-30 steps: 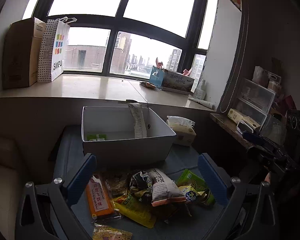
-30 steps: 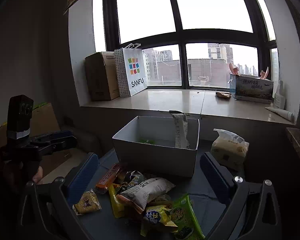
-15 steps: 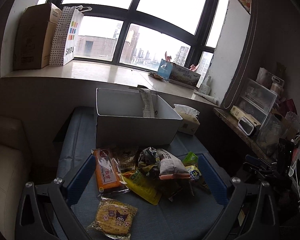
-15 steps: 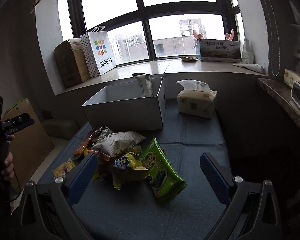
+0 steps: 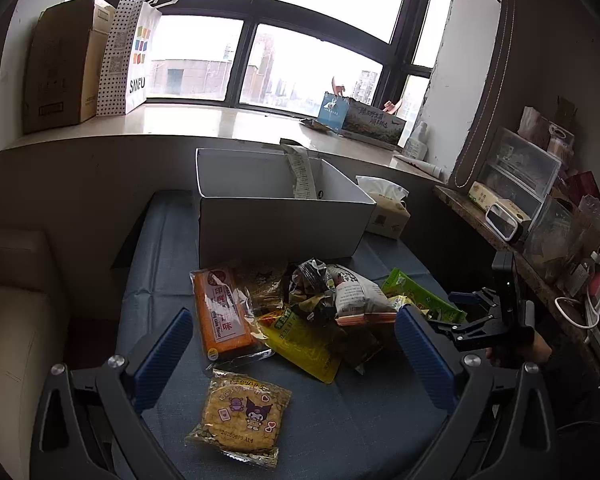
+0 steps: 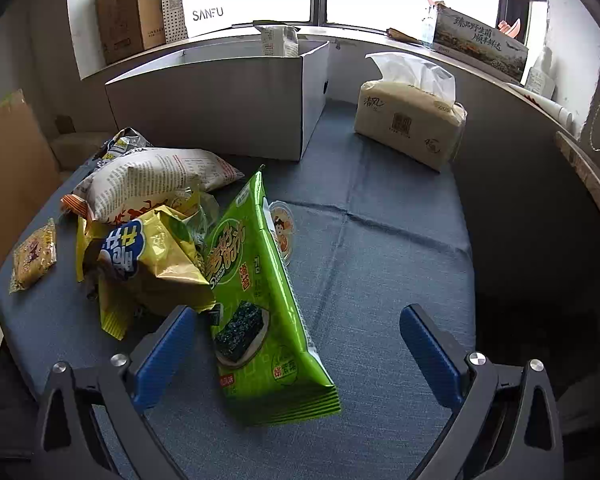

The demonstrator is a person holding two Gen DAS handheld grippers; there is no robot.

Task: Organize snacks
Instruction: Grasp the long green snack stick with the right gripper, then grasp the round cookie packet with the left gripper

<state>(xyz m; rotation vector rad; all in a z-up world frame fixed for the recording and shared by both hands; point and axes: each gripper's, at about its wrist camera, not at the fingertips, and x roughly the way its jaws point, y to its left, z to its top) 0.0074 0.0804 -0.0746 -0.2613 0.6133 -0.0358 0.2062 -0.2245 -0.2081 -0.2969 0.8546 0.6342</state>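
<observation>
While our right gripper (image 6: 292, 344) hangs spread wide around the lower half of the green seaweed pack (image 6: 256, 300), holding nothing, our left gripper (image 5: 292, 344) hovers equally spread above the snack pile (image 5: 312, 312), with the cookie packet (image 5: 240, 412) lying apart in front of it. The white box (image 5: 276, 216) stands behind the pile on the blue-covered desk (image 6: 380, 248). We judge the seaweed pack slippery and propped against the yellow bag (image 6: 152, 264); closing off-centre could skid it sideways or drag neighbours along.
</observation>
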